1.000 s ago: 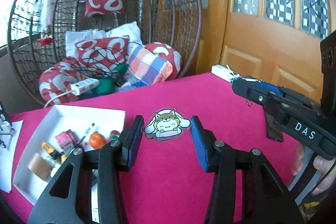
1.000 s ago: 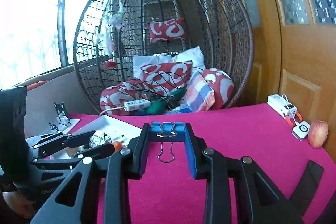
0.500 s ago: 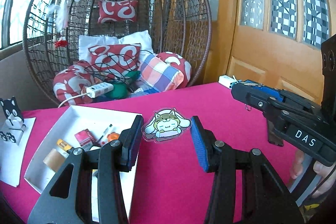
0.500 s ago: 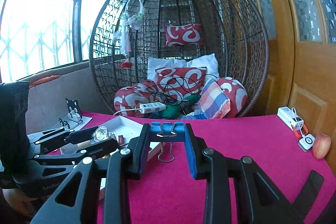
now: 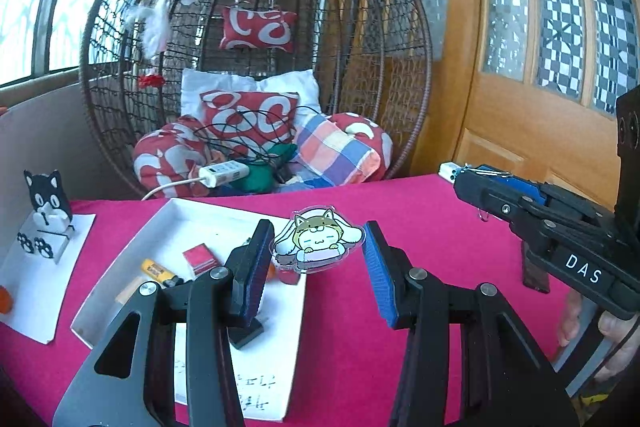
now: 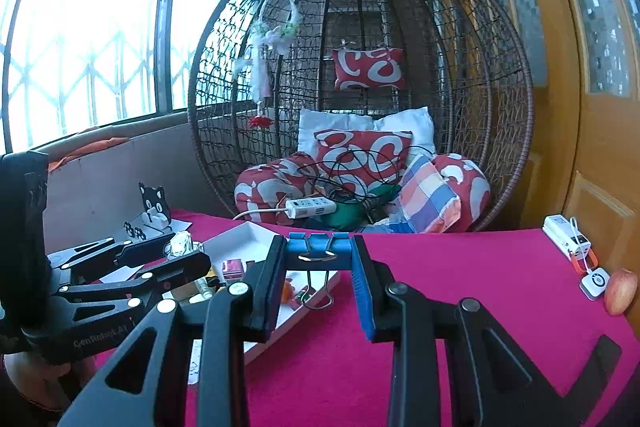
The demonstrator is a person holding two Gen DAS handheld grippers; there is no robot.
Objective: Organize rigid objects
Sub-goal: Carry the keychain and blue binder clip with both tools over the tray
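From the left wrist, the left hand-held gripper (image 5: 318,267) pinches a cartoon acrylic charm (image 5: 318,241) above the right edge of the white tray (image 5: 168,227) on the pink counter (image 5: 420,219).

From the right wrist, the right hand-held gripper (image 6: 320,283) clamps a blue binder clip (image 6: 319,245), also over the tray's right edge (image 6: 248,231).

Daylight floods in from windows (image 6: 80,27) at 10 o'clock, blown out to white glare. Door (image 5: 540,107) side at 3 o'clock warmer, dimmer. Strong fisheye bending, dark vignette in corners. Desk (image 6: 460,287) evenly lit, shadows soft. Near claw arms slightly soft; wicker chair (image 6: 360,87) sharp.
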